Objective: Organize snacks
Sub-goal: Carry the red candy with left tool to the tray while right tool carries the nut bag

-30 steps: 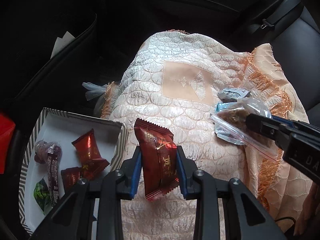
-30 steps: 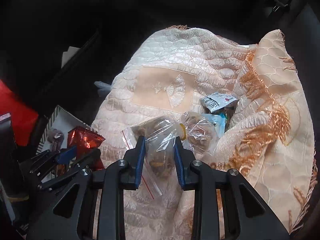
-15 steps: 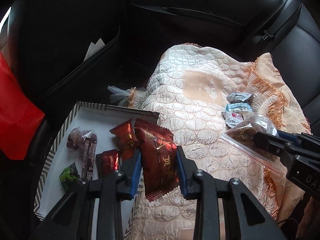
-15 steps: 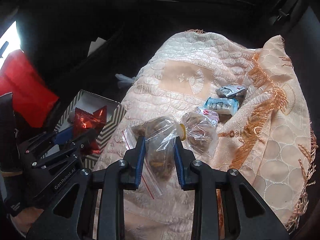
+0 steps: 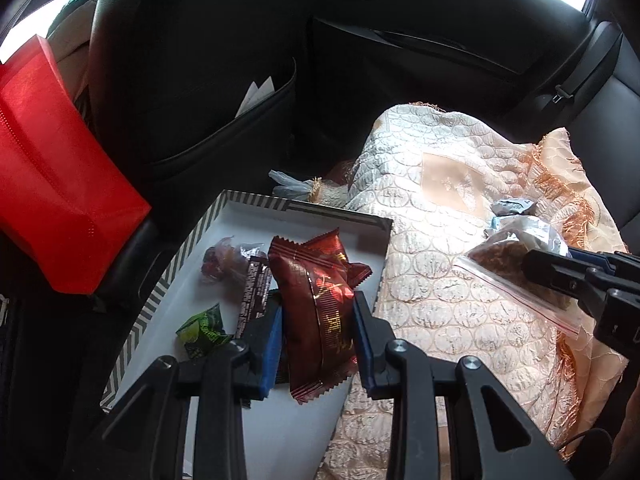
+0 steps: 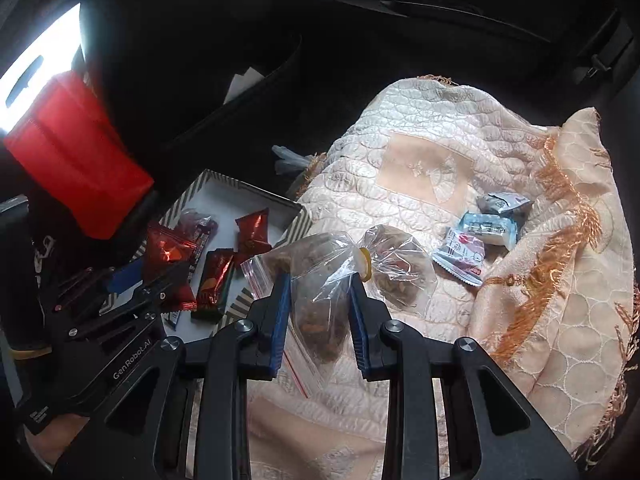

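**Both grippers loaded, box half filled**

Left gripper (image 5: 318, 322) is clamped on a dark red snack pack (image 5: 316, 320), held upright over the near end of the striped box (image 5: 192, 240). Right gripper (image 6: 318, 316) is clamped on a clear zip bag (image 6: 320, 292) of brown bits, tied mid-way w/ a yellow band, hanging above the quilted cloth (image 6: 400, 120) just beside the box's right edge.

Progress, judged from how things lie: roughly halfway. Already in the box: two more red packs (image 6: 252, 228), a dark choc-type bar (image 5: 254, 292), a green wrapper (image 5: 204, 328), a purplish candy in clear wrap (image 5: 220, 260). Neither held item is set down yet. Still out on the cloth, well apart from the box: a grey pack (image 6: 502, 202), a light blue pack (image 6: 488, 228) and a white pack w/ red print (image 6: 460, 256), all touching or nearly so.

Other stuff: red bag (image 5: 48, 160) left of the box, against the front seat back; not part of the sort as far as I can tell.
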Available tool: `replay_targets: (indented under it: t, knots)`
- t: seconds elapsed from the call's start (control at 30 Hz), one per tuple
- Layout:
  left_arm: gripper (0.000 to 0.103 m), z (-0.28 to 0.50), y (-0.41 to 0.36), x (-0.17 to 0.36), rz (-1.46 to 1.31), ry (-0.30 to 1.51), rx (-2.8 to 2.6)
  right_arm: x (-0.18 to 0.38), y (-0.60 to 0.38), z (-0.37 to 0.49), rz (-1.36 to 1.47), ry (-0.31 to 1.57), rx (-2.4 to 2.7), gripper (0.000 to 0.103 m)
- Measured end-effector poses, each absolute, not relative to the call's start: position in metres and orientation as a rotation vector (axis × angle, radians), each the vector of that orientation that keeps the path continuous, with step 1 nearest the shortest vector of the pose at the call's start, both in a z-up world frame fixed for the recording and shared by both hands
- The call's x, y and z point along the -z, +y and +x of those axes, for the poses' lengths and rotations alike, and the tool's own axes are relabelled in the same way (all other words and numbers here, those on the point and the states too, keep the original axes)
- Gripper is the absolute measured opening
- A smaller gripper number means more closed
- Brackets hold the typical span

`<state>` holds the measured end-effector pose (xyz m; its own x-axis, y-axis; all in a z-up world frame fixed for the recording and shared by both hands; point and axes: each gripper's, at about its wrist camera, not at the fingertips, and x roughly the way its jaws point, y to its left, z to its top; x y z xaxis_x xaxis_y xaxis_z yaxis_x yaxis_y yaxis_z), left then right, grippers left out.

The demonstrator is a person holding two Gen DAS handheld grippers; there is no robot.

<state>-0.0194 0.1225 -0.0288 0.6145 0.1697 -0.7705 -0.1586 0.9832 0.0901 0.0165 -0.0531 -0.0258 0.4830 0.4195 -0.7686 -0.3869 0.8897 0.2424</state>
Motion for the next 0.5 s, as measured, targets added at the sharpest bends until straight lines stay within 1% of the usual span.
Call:
replay_targets:
  t: [0.5]
  knots:
    - [0.034,-0.03,0.171,0.042,-0.039,0.906,-0.277,0.023,0.009,0.011,-0.058,0.942,-0.578,0.027]
